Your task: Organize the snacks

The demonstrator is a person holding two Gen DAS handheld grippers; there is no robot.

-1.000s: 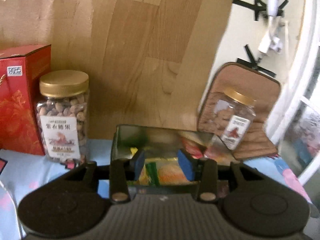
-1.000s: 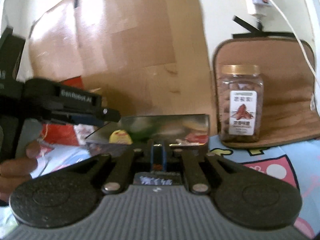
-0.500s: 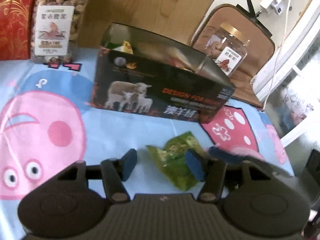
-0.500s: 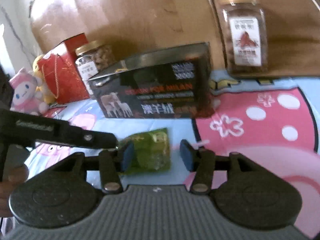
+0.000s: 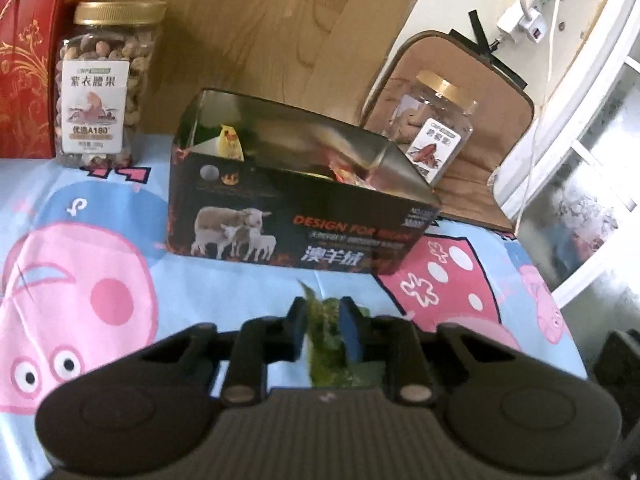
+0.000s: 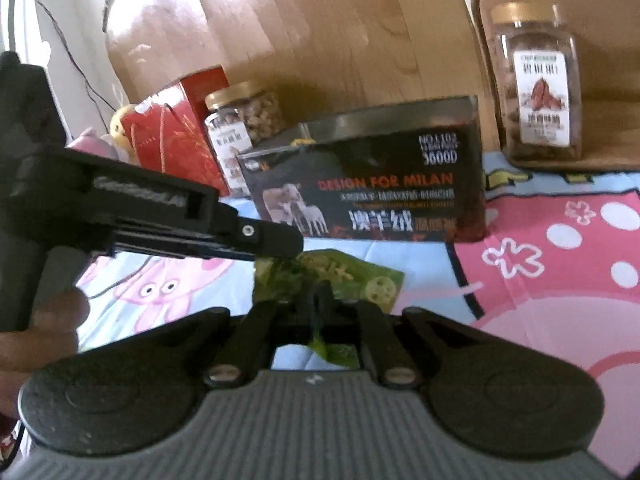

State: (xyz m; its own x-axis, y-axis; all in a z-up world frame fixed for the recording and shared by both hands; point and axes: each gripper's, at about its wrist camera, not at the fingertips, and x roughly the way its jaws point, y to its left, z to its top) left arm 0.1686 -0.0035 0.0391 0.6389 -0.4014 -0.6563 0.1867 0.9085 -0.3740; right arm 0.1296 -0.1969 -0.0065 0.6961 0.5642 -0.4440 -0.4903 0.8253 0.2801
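Note:
A green snack packet (image 5: 326,334) is pinched between the blue pads of my left gripper (image 5: 325,320), just above the cartoon tablecloth. In the right wrist view the same packet (image 6: 360,276) is also clamped at its near edge by my right gripper (image 6: 316,300), whose fingers are closed together. The left gripper (image 6: 276,242) reaches in from the left over the packet. Behind it stands an open black box (image 5: 296,216) with sheep printed on it, holding several snack packets; it also shows in the right wrist view (image 6: 372,192).
A nut jar with a gold lid (image 5: 106,84) and a red box (image 5: 24,60) stand back left. A second jar (image 5: 434,128) stands on a brown mat (image 5: 480,92) back right. A wooden board leans behind. Soft toys (image 6: 116,136) sit far left.
Both grippers came down from the box to the green packet on the cloth. Both were open around it half a second ago and have now shut on it.

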